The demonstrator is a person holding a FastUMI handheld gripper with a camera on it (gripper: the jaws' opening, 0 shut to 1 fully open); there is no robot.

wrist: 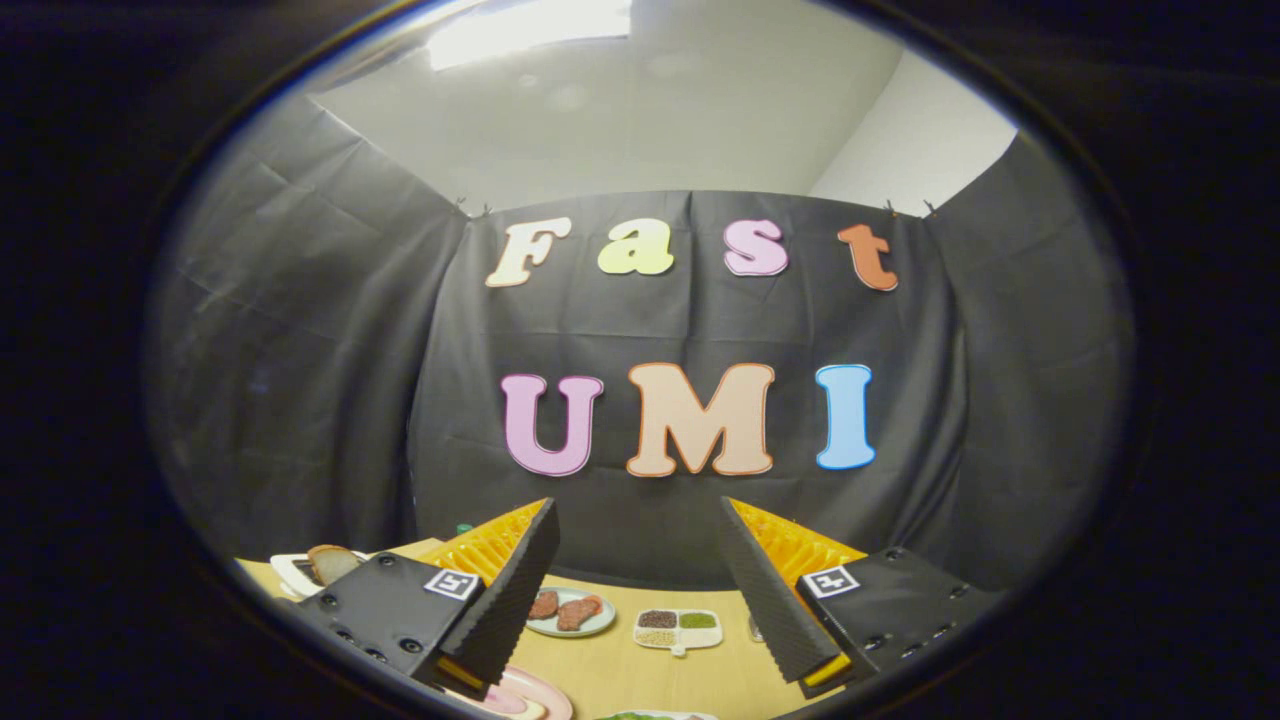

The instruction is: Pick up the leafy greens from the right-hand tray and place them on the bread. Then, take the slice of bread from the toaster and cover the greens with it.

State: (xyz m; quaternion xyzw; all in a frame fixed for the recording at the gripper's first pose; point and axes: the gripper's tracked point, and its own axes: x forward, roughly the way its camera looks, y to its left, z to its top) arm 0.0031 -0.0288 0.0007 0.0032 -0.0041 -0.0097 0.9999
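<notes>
On the far left of the wooden counter (pixel 690 665), behind the claw's left finger, a white toaster (pixel 290 572) holds a brown slice of bread (pixel 333 562) standing up out of its top. The claw (pixel 640 590) hangs above the counter with its two fingers spread wide and nothing between them. Close beneath the left finger lies a pink plate (pixel 540 692), mostly hidden. In the gap between the fingers, farther off, a pale plate (pixel 570 612) carries two reddish-brown meat pieces (pixel 566 609), and just to its right sits a small white divided dish (pixel 678 629) with dark, green and pale fillings. Nearest of all, low between the fingers, a sliver of leafy greens (pixel 640 715) shows on a white tray (pixel 690 715).
</notes>
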